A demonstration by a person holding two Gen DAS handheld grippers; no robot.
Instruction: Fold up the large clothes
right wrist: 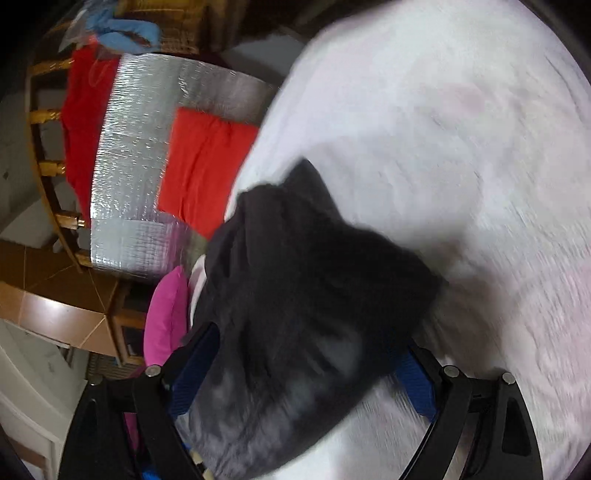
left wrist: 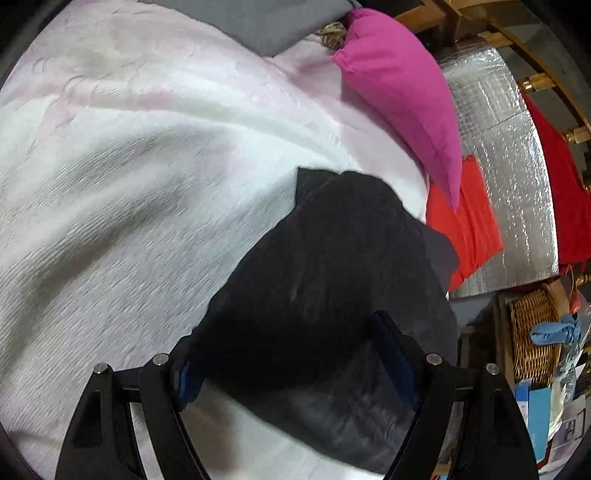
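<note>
A blurred dark grey fabric garment [right wrist: 306,314] fills the lower centre, bunched between the right gripper's [right wrist: 306,373] spread blue-padded fingers [right wrist: 415,384], over a white textured bedspread [right wrist: 461,147].

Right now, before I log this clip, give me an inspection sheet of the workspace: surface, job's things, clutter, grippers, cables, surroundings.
Surface: white textured bedspread, rumpled, faint pink tint in places.
Job's things: black garment bunched on the bedspread, lying between both grippers' fingers.
Clutter: magenta pillow, folded red-orange cloth, grey fabric at the far edge.
Grippers: left gripper spread wide around the garment; right gripper likewise; whether either pinches the cloth cannot be told.
Cables: nothing seen.
Surroundings: silver foil sheet, red cloth on a wooden rail, wicker basket, tiled floor.
</note>
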